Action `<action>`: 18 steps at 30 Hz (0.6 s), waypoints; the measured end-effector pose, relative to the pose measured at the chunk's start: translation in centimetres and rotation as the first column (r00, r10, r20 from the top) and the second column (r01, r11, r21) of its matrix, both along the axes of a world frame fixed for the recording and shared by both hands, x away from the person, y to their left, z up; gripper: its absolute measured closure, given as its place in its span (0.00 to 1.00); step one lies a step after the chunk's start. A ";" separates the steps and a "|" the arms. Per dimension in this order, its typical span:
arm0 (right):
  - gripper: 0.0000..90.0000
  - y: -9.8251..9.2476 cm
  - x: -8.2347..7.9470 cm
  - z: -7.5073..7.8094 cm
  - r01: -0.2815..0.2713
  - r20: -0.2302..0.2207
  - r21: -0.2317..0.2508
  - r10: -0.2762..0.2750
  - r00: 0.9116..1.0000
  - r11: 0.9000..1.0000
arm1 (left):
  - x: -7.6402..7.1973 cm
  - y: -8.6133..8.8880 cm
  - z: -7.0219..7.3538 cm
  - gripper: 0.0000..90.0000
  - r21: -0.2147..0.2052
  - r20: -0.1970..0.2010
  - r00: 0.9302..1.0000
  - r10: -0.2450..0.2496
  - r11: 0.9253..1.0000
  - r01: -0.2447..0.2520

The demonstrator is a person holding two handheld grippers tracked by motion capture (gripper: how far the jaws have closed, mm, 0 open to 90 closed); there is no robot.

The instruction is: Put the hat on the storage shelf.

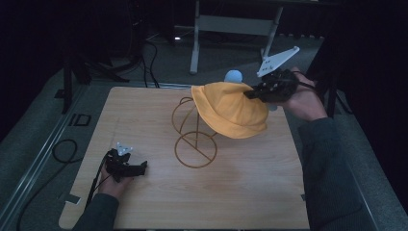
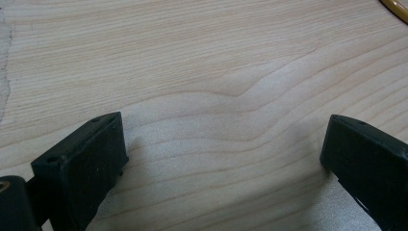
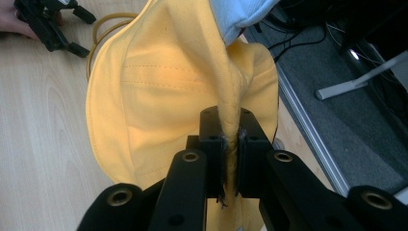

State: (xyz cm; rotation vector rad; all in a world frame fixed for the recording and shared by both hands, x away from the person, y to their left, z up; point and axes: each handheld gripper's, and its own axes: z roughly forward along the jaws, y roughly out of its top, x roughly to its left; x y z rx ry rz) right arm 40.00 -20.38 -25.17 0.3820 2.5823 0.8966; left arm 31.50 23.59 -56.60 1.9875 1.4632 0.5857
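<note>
R fingers [image 3: 230, 144] pinch yellow hat [image 1: 233, 109] over wire stand [image 1: 195, 137]; L fingers [image 2: 96, 159] wide, on table [image 1: 144, 120].

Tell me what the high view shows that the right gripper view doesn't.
High view alone: the gold wire stand's round base, the whole table, and the person's right hand. Right gripper view alone: the right gripper's fingers shut on a fold of the yellow hat, seen up close. Both: the hat, the pale blue piece above it, and the left gripper resting on the table.
</note>
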 end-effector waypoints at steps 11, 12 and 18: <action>0.93 2.4 0.3 0.2 -0.031 0.005 -0.016 0.031 1.000 0.999 | 0.0 0.0 0.0 0.02 -0.001 0.002 1.000 0.001 1.000 -0.001; 0.93 2.6 0.3 0.3 -0.034 0.004 -0.017 0.034 0.999 0.999 | 0.0 0.0 0.0 0.02 -0.001 0.002 1.000 0.001 1.000 -0.001; 0.93 4.0 0.5 0.3 -0.049 0.004 -0.022 0.049 0.999 0.999 | 0.0 0.0 0.0 0.02 -0.001 0.002 1.000 0.001 1.000 -0.001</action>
